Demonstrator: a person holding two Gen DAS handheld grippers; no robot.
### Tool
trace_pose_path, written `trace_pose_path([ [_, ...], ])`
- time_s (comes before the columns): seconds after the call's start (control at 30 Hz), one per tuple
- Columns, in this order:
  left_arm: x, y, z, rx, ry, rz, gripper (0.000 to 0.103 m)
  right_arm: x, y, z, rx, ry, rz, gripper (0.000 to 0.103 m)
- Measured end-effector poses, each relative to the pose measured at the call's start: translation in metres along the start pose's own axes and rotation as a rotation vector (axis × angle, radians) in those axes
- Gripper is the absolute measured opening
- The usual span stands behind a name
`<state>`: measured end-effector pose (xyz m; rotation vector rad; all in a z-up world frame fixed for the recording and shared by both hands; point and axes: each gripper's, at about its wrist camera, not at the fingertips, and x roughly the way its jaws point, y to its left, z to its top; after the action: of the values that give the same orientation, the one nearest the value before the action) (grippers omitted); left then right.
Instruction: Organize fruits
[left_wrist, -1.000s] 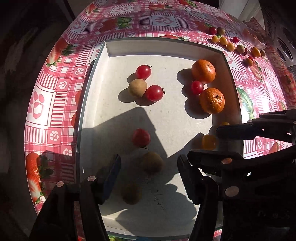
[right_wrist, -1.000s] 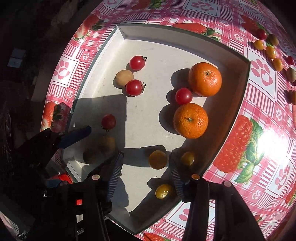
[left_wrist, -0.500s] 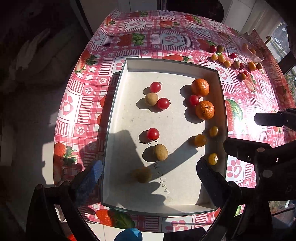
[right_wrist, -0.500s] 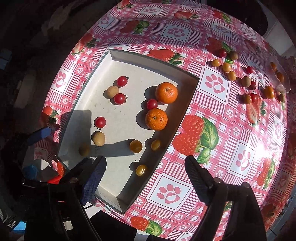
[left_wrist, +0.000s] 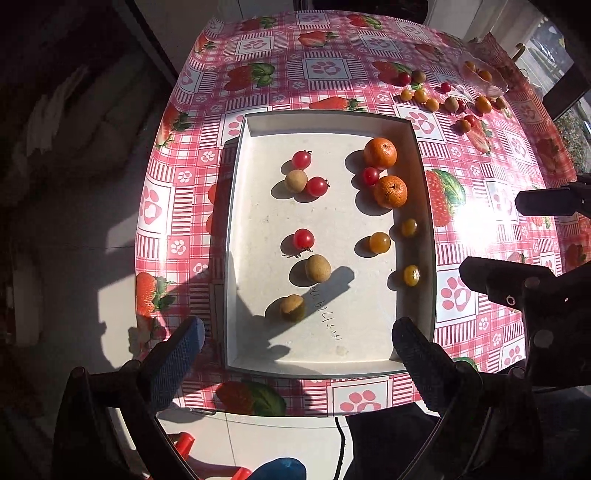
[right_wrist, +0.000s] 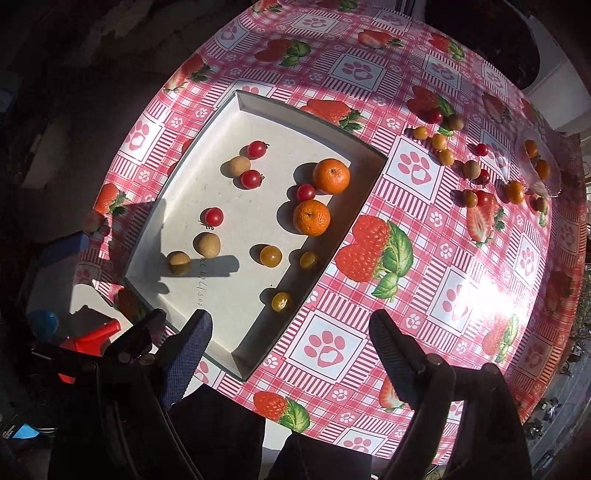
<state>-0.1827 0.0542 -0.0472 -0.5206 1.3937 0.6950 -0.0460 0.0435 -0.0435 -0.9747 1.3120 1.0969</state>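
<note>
Table (left_wrist: 332, 66): carried a pink checked cloth with strawberry and paw prints.
Tray (left_wrist: 423, 206): white, lay on the table, holding two oranges (left_wrist: 380, 152), cherry tomatoes (left_wrist: 303, 238), tan round fruits (left_wrist: 317, 268) and yellow tomatoes (left_wrist: 379, 242).
Loose fruit (right_wrist: 443, 147): scattered on the cloth, well apart from the tray.
Left claw (left_wrist: 295, 343): wide, holding nothing.
Right claw (right_wrist: 290, 332): wide, holding nothing.

tablecloth (left_wrist: 332, 70): red/wht check, paws+strawberries | tray (left_wrist: 332, 122): wht | oranges (left_wrist: 380, 152): orange | tomatoes (left_wrist: 303, 238): red

Both grippers (left_wrist: 297, 341) (right_wrist: 291, 330) downward, fingers wide apart, empty.
</note>
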Motion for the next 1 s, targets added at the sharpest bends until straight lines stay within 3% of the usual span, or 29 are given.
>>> trace_pose_path([
  [1.0, -0.017, -0.024, 0.007, 0.031, 0.001, -0.008, 0.102, -0.012, -0.007, 0.013, -0.076, -0.010, -0.059, 0.089],
])
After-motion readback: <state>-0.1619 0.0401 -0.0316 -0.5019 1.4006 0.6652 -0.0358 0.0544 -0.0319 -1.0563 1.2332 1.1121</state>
